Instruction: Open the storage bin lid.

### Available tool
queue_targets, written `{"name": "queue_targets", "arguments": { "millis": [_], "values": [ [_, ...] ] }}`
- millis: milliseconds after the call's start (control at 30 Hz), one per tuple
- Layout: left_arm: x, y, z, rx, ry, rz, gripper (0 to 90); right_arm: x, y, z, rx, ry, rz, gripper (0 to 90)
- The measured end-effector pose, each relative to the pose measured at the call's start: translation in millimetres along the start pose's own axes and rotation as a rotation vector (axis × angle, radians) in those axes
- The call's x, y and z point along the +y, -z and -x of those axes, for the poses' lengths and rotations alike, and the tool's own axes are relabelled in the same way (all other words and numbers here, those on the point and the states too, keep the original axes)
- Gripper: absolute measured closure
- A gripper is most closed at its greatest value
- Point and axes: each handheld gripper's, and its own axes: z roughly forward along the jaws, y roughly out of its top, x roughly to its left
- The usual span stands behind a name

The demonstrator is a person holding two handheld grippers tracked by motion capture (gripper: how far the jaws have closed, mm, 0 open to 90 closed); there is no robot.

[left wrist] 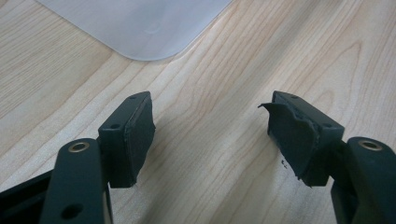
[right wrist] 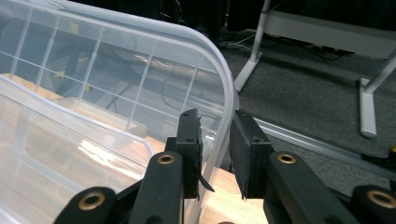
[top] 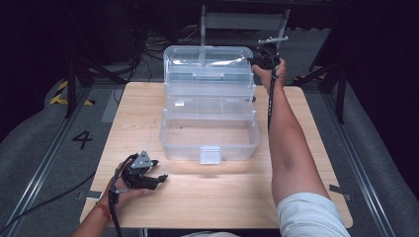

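A clear plastic toolbox [top: 188, 140] stands open in the middle of the wooden table [top: 296, 163], its lid [top: 207, 64] raised at the back. My right gripper [top: 262, 60] is at the lid's upper right corner. In the right gripper view the jaws [right wrist: 217, 154] stand close on either side of the lid's rim [right wrist: 224, 88], shut on it. My left gripper [top: 160, 178] rests low over the table at the front left, apart from the box. Its jaws [left wrist: 210, 135] are wide open with bare wood between them, and a corner of the box [left wrist: 140, 23] lies ahead.
An inner tray [top: 210, 106] with dividers sits between the lid and the lower tub. A white latch [top: 210, 154] hangs on the front wall. Beyond the table are dark floor, cables, stands and a white frame [right wrist: 369, 107].
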Motion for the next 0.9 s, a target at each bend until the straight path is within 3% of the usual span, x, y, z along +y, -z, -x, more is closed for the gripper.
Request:
{"name": "queue_targets", "arguments": {
  "millis": [533,900],
  "values": [
    [-0.6,-0.2,0.5,0.007,0.0,0.006,31.7,-1.8,-8.1,-2.5,-0.034,0.014,-0.03,72.2],
    [-0.5,-0.2,0.9,0.005,0.003,0.004,31.5,-4.0,-6.9,1.2,-0.01,0.014,-0.045,72.2]
  ]
}}
